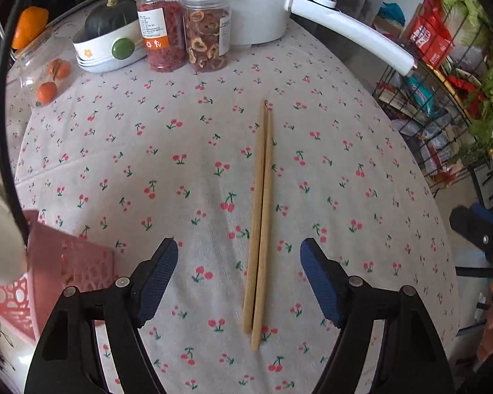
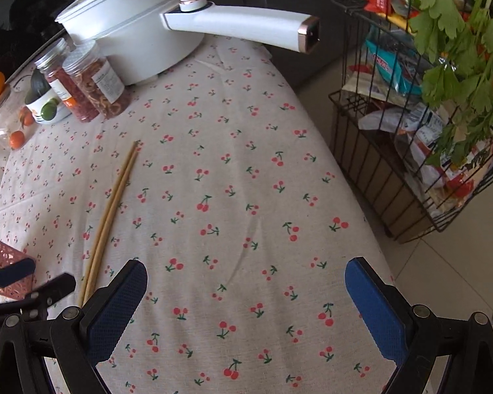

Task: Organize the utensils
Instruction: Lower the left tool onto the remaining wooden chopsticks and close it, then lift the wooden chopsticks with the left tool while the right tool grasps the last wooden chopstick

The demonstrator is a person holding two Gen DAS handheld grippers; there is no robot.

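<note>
A pair of wooden chopsticks (image 1: pixel 259 226) lies side by side on the cherry-print tablecloth (image 1: pixel 148 164), pointing away from me. My left gripper (image 1: pixel 238 246) hovers over their near half, open, with the chopsticks between its blue pads and touching neither. In the right wrist view the same chopsticks (image 2: pixel 111 210) lie to the left, and the left gripper (image 2: pixel 37 277) shows at the lower left edge. My right gripper (image 2: pixel 246 264) stands wide open over bare cloth, nothing between its fingers. A pink perforated basket (image 1: pixel 72 262) sits at the left gripper's left.
At the back stand a white pot (image 1: pixel 256 10) with a long handle (image 1: pixel 355 29), two jars of dried food (image 1: pixel 184 32), a squash in a bowl (image 1: pixel 108 32) and a glass jar of oranges (image 1: pixel 46 75). A black wire rack (image 2: pixel 410 151) with packets and greens stands beyond the table's right edge.
</note>
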